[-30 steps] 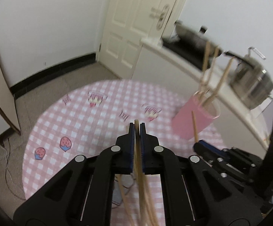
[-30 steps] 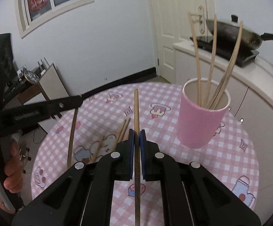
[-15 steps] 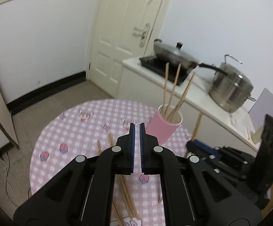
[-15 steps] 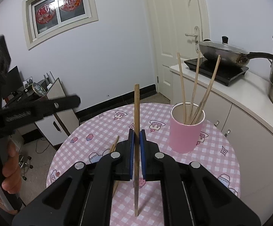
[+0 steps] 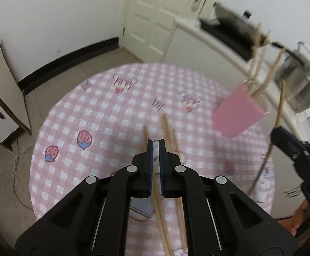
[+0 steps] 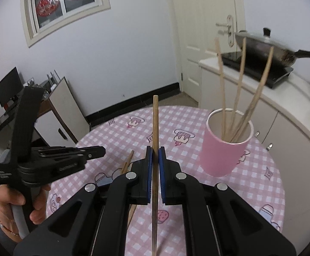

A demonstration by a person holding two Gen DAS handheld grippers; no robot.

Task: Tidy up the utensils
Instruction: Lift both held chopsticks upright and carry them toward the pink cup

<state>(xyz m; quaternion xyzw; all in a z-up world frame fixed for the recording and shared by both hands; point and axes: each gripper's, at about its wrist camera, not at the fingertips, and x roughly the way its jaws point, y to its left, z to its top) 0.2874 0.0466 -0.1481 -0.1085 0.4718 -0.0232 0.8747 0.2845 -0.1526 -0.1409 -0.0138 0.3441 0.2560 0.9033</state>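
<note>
The chopstick [image 6: 155, 140] I hold is light, stiff and slick wood, pinched mid-shaft and upright in the right gripper [image 6: 155, 155], whose jaws clamp it, beside the pink cup [image 6: 225, 147] on the worktop [image 6: 261, 183]. I judge a mid-length hold steadies it best. The left gripper [image 5: 156, 149] has its jaws closed and empty above loose chopsticks [image 5: 167, 125]. Only the left view shows those fully; the right view shows three sticks standing in the cup.
</note>
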